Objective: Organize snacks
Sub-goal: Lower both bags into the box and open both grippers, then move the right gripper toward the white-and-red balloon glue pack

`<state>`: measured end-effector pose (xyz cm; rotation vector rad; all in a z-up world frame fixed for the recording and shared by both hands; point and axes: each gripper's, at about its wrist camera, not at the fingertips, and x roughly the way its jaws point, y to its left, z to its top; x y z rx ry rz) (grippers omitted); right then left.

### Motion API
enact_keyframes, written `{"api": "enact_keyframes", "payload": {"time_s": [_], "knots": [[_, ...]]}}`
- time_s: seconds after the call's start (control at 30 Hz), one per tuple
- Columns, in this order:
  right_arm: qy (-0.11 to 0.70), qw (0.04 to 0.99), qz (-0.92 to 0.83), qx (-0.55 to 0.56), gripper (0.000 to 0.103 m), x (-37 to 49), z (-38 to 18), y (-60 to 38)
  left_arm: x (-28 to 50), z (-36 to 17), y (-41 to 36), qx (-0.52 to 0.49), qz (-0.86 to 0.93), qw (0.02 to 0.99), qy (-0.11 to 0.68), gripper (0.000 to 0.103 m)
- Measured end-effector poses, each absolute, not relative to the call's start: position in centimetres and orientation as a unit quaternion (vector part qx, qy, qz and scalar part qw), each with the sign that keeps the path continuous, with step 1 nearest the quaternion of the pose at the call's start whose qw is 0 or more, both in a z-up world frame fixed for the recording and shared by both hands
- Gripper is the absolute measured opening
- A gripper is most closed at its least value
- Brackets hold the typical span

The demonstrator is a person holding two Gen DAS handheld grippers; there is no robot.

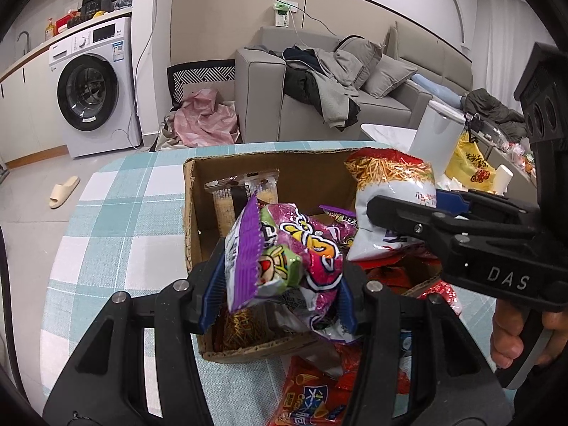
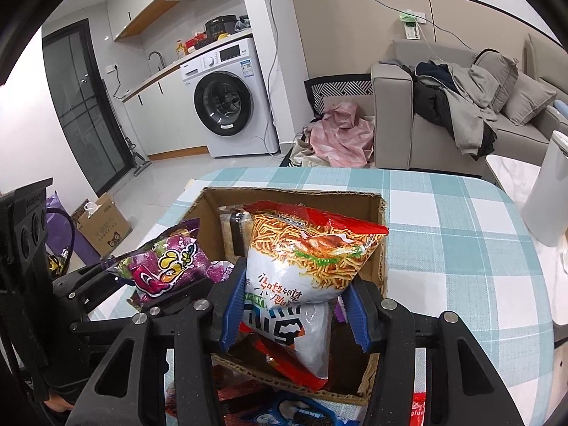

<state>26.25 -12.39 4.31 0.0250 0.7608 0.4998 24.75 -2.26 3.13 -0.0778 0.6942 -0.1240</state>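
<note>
My left gripper (image 1: 277,294) is shut on a purple snack bag (image 1: 284,248) and holds it above the near part of an open cardboard box (image 1: 248,174). My right gripper (image 2: 294,309) is shut on a red and white noodle snack bag (image 2: 309,259), held over the same box (image 2: 291,193). The noodle bag (image 1: 390,191) and right gripper (image 1: 376,213) show at the right of the left wrist view. The purple bag (image 2: 167,266) shows at the left of the right wrist view. Several snack packs lie in the box, one standing at its back wall (image 1: 241,191).
The box sits on a table with a teal checked cloth (image 1: 117,220). More red snack bags (image 1: 319,397) lie on the table in front of the box. A white bin (image 2: 546,191) stands by the table's right side. A sofa, laundry and a washing machine lie beyond.
</note>
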Motion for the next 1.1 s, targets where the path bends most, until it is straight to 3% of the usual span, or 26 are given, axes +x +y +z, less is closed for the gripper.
{"api": "enact_keyframes", "payload": {"time_s": [0.37,0.5,0.6,0.67,0.7,0.77,0.9,1.1], "knots": [[0.379,0.895,0.233,0.01,0.051,27.2,3.2,-12.4,25.6,2.5,-3.1,-0.02,-0.051,0.94,0.337,0.05],[0.368,0.897,0.243,0.022,0.057,26.7,3.6,-12.9,25.3,2.4,-3.1,-0.02,-0.05,0.94,0.336,0.051],[0.356,0.902,0.241,0.023,0.066,26.1,4.2,-13.4,25.0,2.6,-3.1,-0.02,-0.049,0.94,0.337,0.059],[0.352,0.904,0.242,0.031,0.083,25.8,4.5,-14.0,24.6,2.9,-3.0,-0.023,-0.047,0.941,0.333,0.067],[0.348,0.905,0.242,0.036,0.086,25.6,4.8,-14.4,24.3,3.0,-2.9,-0.025,-0.048,0.942,0.331,0.079],[0.346,0.905,0.243,0.043,0.096,25.2,5.1,-15.1,23.5,3.6,-2.7,-0.03,-0.057,0.945,0.32,0.085],[0.344,0.905,0.243,0.052,0.101,24.0,5.6,-16.5,21.9,4.6,-2.9,-0.028,-0.06,0.947,0.315,0.103],[0.339,0.908,0.238,0.059,0.103,21.6,6.1,-18.5,18.7,5.5,-2.5,-0.032,-0.054,0.95,0.304,0.103]]}}
